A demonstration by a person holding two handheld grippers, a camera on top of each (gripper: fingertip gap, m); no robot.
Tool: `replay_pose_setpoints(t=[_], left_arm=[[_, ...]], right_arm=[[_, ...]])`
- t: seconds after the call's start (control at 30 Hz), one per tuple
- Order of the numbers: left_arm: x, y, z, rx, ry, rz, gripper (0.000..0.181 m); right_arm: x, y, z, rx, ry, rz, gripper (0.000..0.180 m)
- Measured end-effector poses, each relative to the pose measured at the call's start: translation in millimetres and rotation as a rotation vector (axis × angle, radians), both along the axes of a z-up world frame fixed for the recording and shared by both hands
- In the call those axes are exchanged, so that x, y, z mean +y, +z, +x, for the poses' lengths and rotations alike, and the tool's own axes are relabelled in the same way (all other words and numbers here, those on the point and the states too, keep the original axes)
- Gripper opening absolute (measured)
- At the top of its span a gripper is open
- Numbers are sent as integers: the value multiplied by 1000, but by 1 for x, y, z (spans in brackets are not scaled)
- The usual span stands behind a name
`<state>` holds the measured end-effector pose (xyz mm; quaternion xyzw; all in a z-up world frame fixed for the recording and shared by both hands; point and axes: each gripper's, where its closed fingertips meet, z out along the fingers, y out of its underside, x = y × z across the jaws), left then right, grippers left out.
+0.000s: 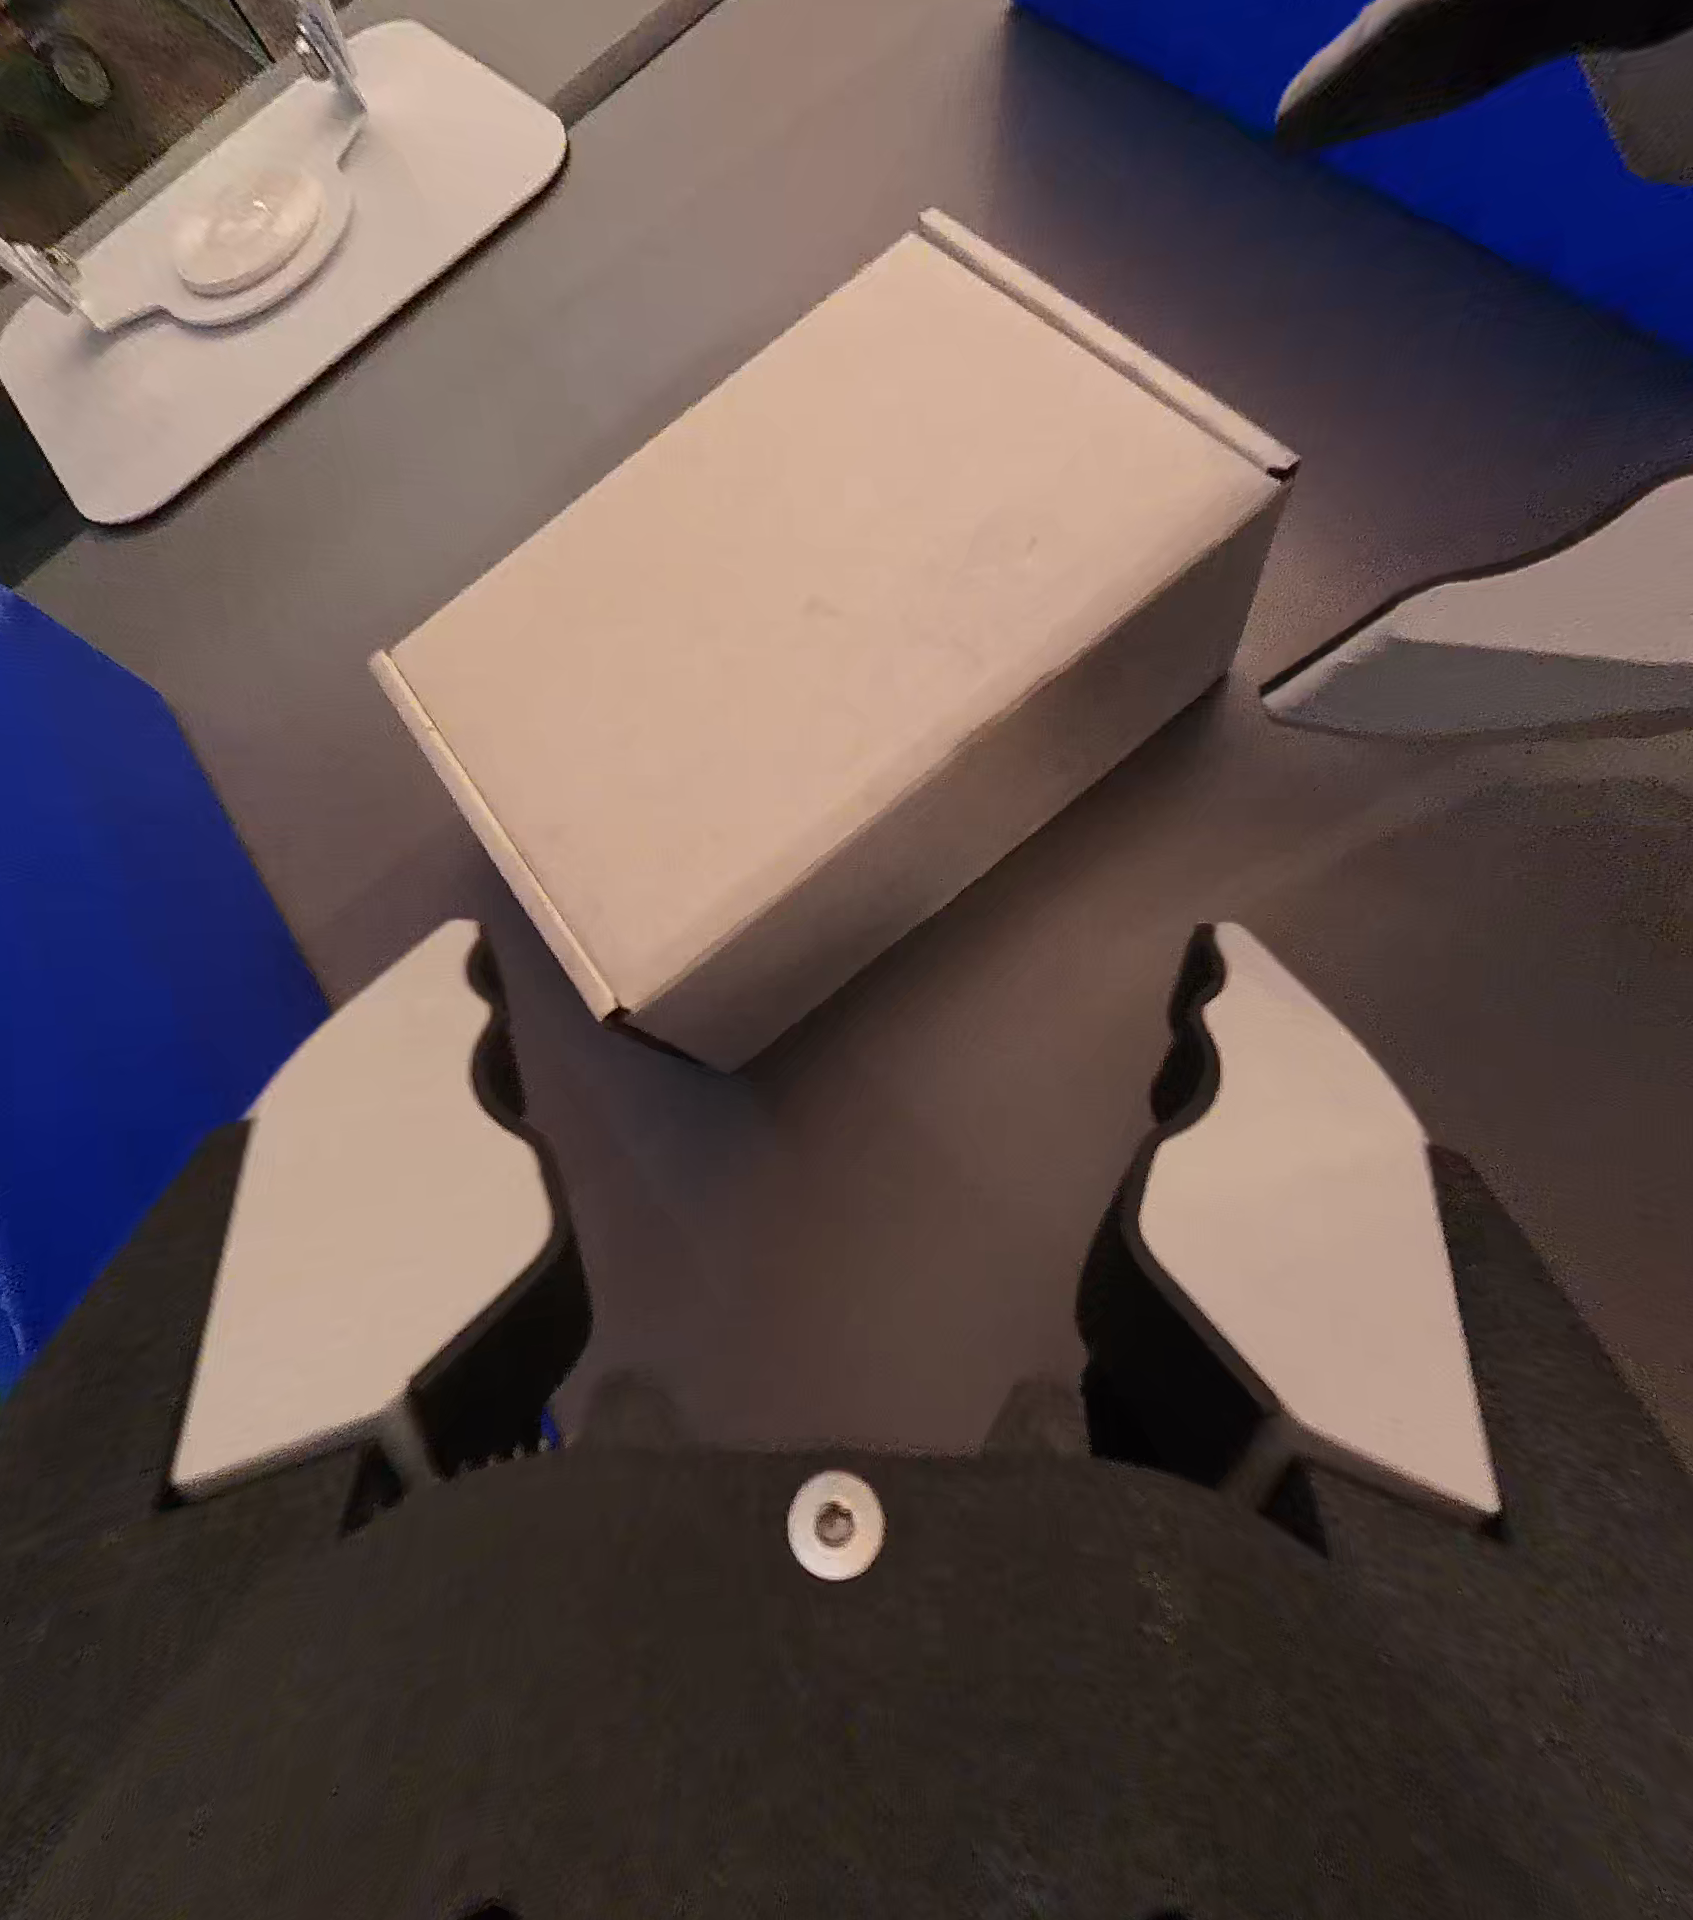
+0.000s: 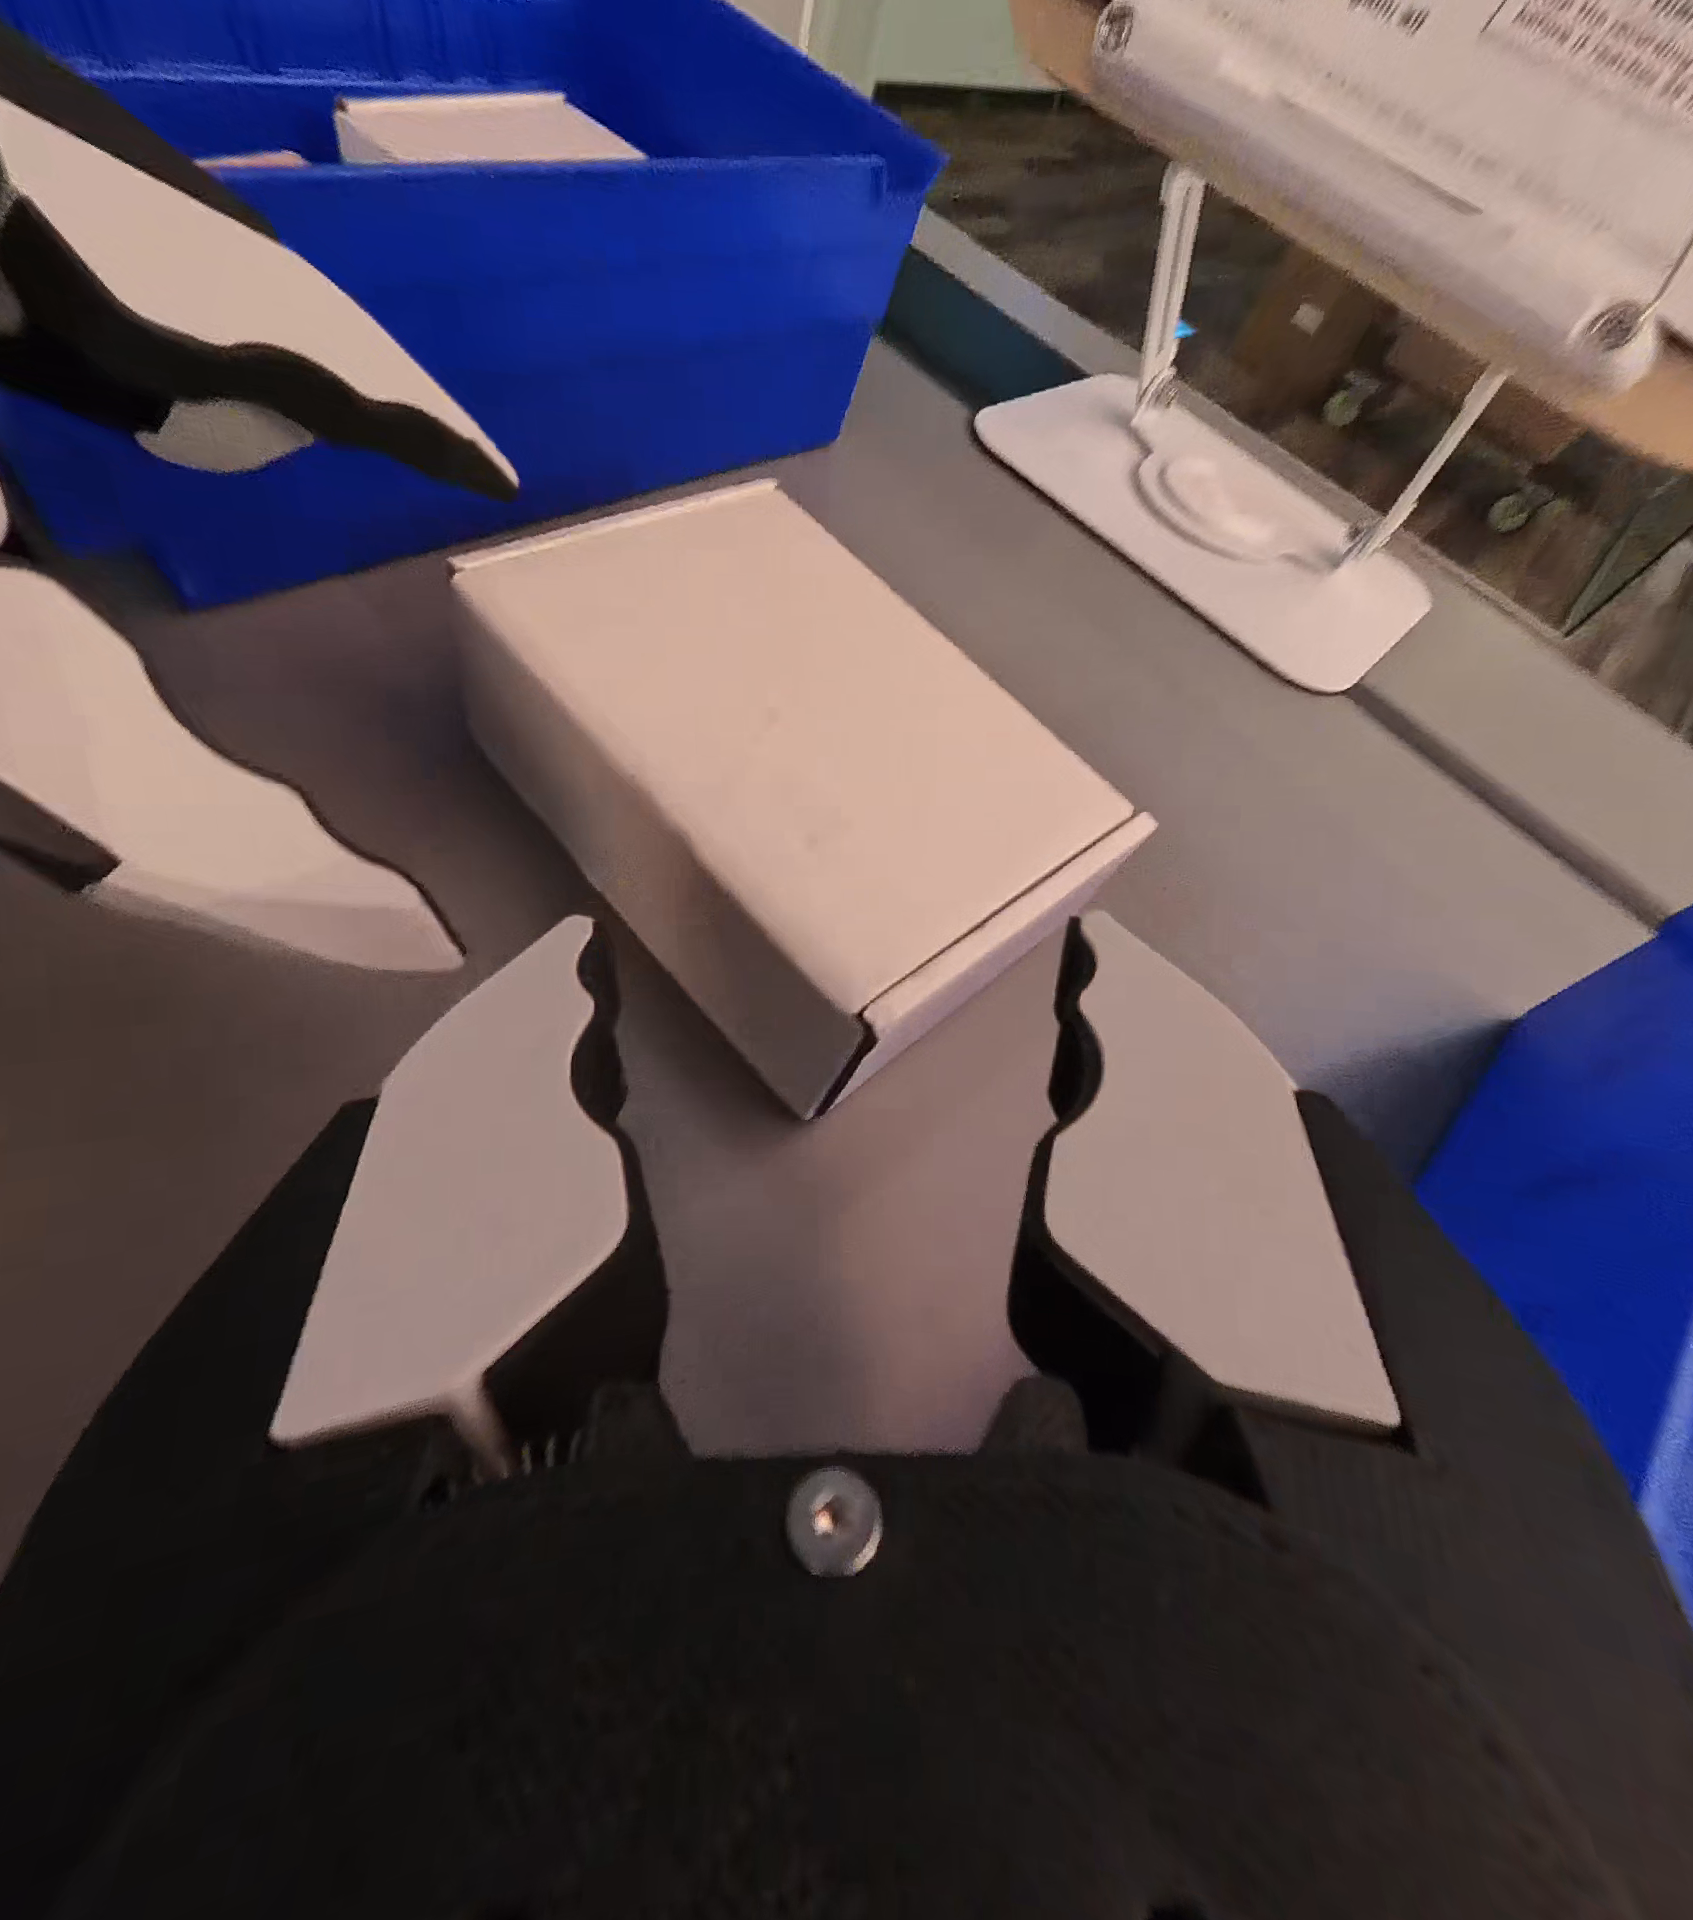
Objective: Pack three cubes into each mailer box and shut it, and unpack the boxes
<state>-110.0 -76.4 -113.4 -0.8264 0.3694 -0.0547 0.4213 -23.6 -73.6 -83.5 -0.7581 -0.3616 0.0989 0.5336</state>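
Observation:
A closed white mailer box (image 1: 821, 634) lies on the dark grey table; it also shows in the right wrist view (image 2: 780, 769). My left gripper (image 1: 847, 935) is open and empty, its tips just short of the box's near corner. My right gripper (image 2: 831, 935) is open and empty, its tips on either side of the box's near corner. The left gripper (image 2: 473, 717) shows at the left of the right wrist view, open. The right gripper (image 1: 1278, 405) shows at the upper right of the left wrist view, open. No cubes are in sight.
A blue bin (image 2: 551, 312) behind the box holds another white mailer box (image 2: 478, 125). A second blue bin (image 2: 1652, 1195) stands at the right. Blue bins also show at the left (image 1: 42, 883) and top right (image 1: 1444, 187). A white stand with a clear sign (image 2: 1237, 540) stands at the back.

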Motion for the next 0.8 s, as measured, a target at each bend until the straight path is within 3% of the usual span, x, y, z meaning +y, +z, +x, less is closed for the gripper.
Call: replay_pose_setpoints(t=[0.13, 0.2, 0.3, 0.37, 0.47, 0.53, 0.67, 0.8], left_arm=[[-19, 30, -1, -93, -37, 32, 95], [-24, 67, -20, -131, -23, 113, 96], [-14, 129, -81, -207, 72, 206, 92], [13, 154, -146, -179, 205, 243, 87], [61, 140, -248, 31, 418, 118, 66], [82, 116, -275, 9, 454, -59, 74], [111, 77, -312, 50, 547, -264, 75], [118, 43, -319, 96, 556, -433, 70]], right_arm=[[-7, 35, 4, 64, 15, 77, 82], [-5, 75, 24, 52, -27, 164, 82], [8, 134, 95, 30, -187, 228, 80], [27, 146, 168, 9, -364, 148, 74], [58, 118, 279, 7, -646, -96, 65], [67, 79, 321, 40, -731, -326, 67], [71, 18, 345, 76, -750, -590, 63], [69, -15, 351, 38, -761, -746, 31]])
